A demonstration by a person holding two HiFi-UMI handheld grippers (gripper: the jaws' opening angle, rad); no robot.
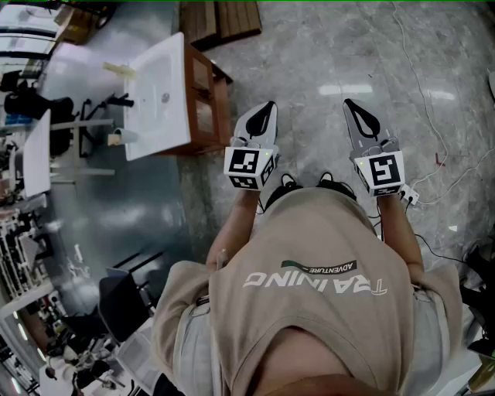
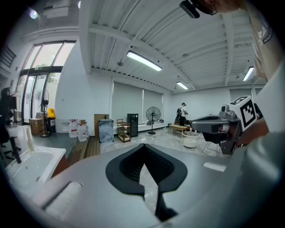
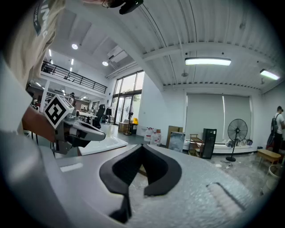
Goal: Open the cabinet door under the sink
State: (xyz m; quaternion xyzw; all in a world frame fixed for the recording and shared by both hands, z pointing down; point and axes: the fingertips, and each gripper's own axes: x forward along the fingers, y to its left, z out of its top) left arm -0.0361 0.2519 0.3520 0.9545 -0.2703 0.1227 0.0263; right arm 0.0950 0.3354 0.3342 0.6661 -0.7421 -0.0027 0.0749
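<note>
The white sink (image 1: 158, 93) stands on a brown wooden cabinet (image 1: 210, 99) at the upper left of the head view, its doors shut as far as I can tell. Both grippers hover over the floor to the right of it, apart from it. My left gripper (image 1: 267, 106) is shut and empty, about a hand's width from the cabinet's corner. My right gripper (image 1: 349, 103) is farther right, also shut and empty. In the left gripper view the jaws (image 2: 143, 146) meet, with the sink (image 2: 26, 162) low at the left. The right gripper view shows shut jaws (image 3: 141, 147) and the sink (image 3: 104, 143) beyond.
Wooden boards (image 1: 220, 19) lie on the floor beyond the cabinet. Cables (image 1: 433, 139) trail over the marble floor at the right. A dark chair (image 1: 120, 298) and desks crowd the left side. A standing fan (image 2: 153, 114) and water bottles (image 2: 78, 129) stand far off.
</note>
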